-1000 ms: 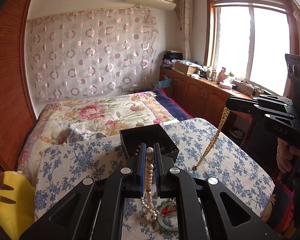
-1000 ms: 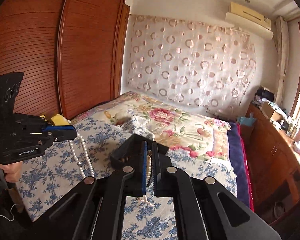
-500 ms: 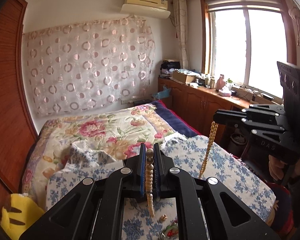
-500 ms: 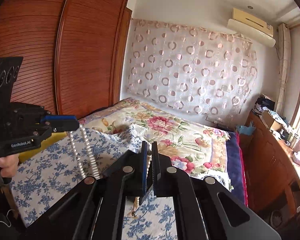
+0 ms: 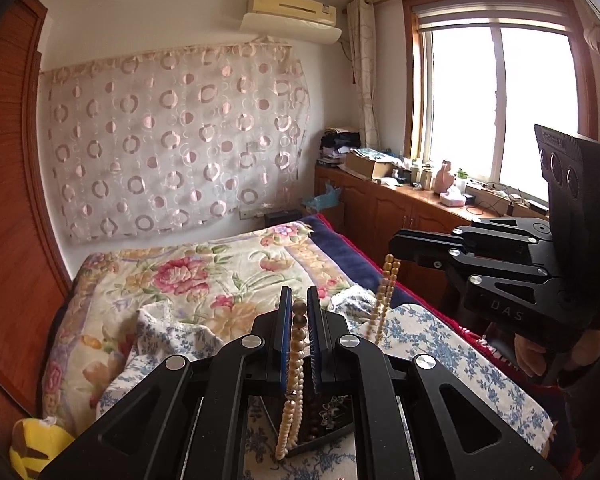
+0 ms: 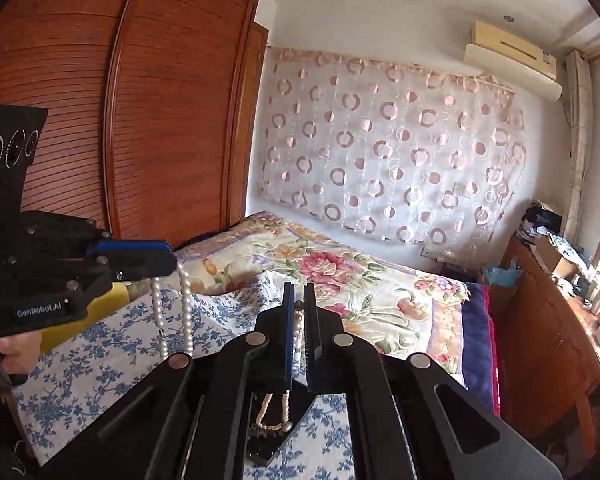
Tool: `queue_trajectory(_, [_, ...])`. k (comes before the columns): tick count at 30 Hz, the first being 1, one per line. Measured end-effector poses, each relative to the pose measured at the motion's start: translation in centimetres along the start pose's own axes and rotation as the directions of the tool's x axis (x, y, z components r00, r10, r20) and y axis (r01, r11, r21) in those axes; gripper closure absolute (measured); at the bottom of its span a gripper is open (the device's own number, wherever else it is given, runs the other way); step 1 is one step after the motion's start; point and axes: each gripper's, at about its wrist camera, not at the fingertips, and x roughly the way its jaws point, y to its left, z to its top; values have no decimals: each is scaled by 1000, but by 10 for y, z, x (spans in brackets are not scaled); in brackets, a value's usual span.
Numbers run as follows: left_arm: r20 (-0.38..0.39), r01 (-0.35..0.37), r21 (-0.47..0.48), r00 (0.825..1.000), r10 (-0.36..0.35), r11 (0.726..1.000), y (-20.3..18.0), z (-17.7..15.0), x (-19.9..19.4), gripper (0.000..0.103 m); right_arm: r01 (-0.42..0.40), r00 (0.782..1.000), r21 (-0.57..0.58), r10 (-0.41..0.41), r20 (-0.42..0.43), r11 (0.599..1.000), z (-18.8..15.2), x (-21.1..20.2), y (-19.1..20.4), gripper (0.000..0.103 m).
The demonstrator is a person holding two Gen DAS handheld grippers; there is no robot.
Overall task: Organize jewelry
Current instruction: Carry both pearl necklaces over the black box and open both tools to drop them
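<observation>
My left gripper (image 5: 299, 304) is shut on a white pearl necklace (image 5: 294, 380), which hangs in a loop over the black jewelry box (image 5: 328, 426) below. That gripper and its pearl strands (image 6: 172, 312) also show at the left of the right wrist view. My right gripper (image 6: 299, 300) is shut on a beige bead necklace (image 6: 278, 410) whose lower loop hangs down into the black box (image 6: 266, 446). In the left wrist view the right gripper (image 5: 396, 248) sits at the right with the beige strand (image 5: 384, 300) dangling from it.
The box sits on a blue floral cloth (image 5: 452, 356) spread over a bed with a flowered quilt (image 5: 204, 280). A yellow plush toy (image 5: 36, 446) lies at the near left. A wooden wardrobe (image 6: 172, 120) stands left, and a cluttered wooden cabinet (image 5: 404, 200) stands under the window.
Both grippers have risen and tilted up, lifting the necklaces. The strands now hang over the black box, which has dropped low in both views.
</observation>
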Motion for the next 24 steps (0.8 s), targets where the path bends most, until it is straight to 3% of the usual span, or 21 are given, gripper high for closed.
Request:
queue_trajectory(6, [-60, 6, -3, 998, -6, 1000, 5, -7, 25, 96, -25, 998, 8, 25, -60, 1000, -9, 35, -4, 98])
queue_trajectory(12, [-139, 14, -8, 990, -15, 1000, 6, -27, 51, 96, -58, 984, 82, 71, -162, 995, -40, 82, -10, 98])
queue_trajectory(20, [-194, 10, -3, 981, -10, 1000, 3, -48, 72, 96, -88, 966, 118, 114, -232, 989, -66, 107, -7, 97])
queue_trajectory(22, [-192, 3, -1, 981, -3, 1000, 3, -48, 73, 96, -82, 966, 119, 108, -237, 990, -71, 105, -8, 88])
queue_trajectory(23, [-185, 0, 1, 983, 0, 1000, 2, -49, 74, 96, -77, 966, 121, 104, -237, 990, -72, 104, -9, 74])
queue_trajectory(24, [-184, -3, 1, 983, 3, 1000, 3, -50, 74, 96, -73, 967, 127, 102, -233, 989, -73, 101, -10, 70])
